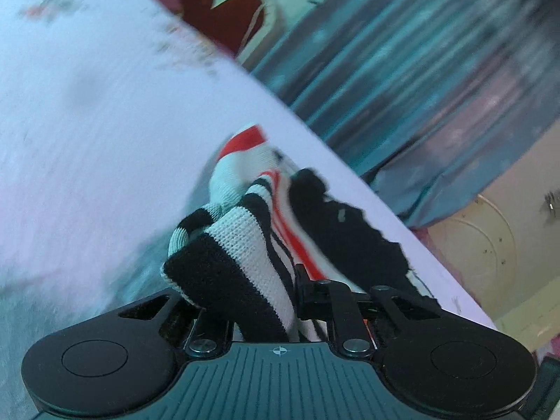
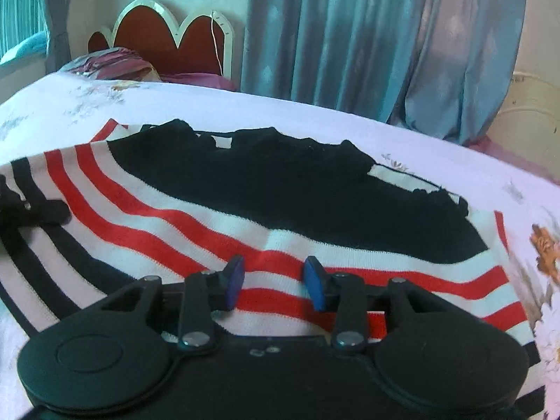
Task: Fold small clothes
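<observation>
A knitted sweater [image 2: 280, 192] with a black chest and red, white and black stripes lies spread on the bed [image 2: 245, 108]. My right gripper [image 2: 274, 280] hovers low over its striped hem. It is open, its blue pads [image 2: 233, 280] apart, with flat fabric showing between them. In the left wrist view a bunched-up fold of the same sweater [image 1: 241, 241] rises out of my left gripper [image 1: 276, 294]. That gripper is shut on it, and the cloth hides most of the fingers. The rest of the garment trails away toward the bed's edge.
The white flowered bedsheet [image 1: 87, 122] spreads to the left of the held fold. The bed's edge runs diagonally, with blue-grey curtains [image 2: 350, 35] and pale floor [image 1: 490, 245] beyond it. A red scalloped headboard [image 2: 168, 35] and a dark pink bundle [image 2: 115, 63] stand at the far end.
</observation>
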Tool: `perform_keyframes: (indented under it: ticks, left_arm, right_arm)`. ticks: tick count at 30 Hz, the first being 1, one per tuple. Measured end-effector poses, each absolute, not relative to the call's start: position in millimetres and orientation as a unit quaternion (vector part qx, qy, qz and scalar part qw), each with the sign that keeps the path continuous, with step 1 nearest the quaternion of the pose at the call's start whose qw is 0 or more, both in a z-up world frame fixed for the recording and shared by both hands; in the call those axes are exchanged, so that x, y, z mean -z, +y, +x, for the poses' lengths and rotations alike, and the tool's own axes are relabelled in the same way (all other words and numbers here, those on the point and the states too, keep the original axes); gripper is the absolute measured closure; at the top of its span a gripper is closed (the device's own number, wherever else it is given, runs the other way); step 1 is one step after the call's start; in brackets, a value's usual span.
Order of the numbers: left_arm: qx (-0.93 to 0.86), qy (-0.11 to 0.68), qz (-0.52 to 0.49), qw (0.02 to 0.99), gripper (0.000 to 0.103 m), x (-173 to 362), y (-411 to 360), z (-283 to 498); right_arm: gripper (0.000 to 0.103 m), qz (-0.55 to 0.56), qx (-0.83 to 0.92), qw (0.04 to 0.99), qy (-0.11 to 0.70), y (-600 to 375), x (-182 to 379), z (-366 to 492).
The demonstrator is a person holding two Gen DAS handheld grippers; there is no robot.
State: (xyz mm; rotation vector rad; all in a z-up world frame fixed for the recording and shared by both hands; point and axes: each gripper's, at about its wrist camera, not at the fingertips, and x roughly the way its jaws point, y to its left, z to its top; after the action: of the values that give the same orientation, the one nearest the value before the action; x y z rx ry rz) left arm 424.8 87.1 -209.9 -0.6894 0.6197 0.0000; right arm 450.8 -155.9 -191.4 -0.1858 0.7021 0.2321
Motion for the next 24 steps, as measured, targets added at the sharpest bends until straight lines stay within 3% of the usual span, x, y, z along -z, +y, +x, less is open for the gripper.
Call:
perform_keyframes:
  ticks: [8,15,24]
  left_arm:
    - [0.065,0.264,-0.224,0.936,0.089,148,36,428]
    - [0.162,0.245,-0.108,0.950,0.088,108,-47,435]
    - [0.262,0.310,0.026,0.914,0.088,154,-174,416]
  right_arm:
    - [0.065,-0.084,-0.123,0.927,0.344,-160,187,453]
    - [0.064,0.006,-0.104,0.939,0.326,-225,154,444]
    - [0.063,0.066,-0.009,0.938,0.339,-353,142,419]
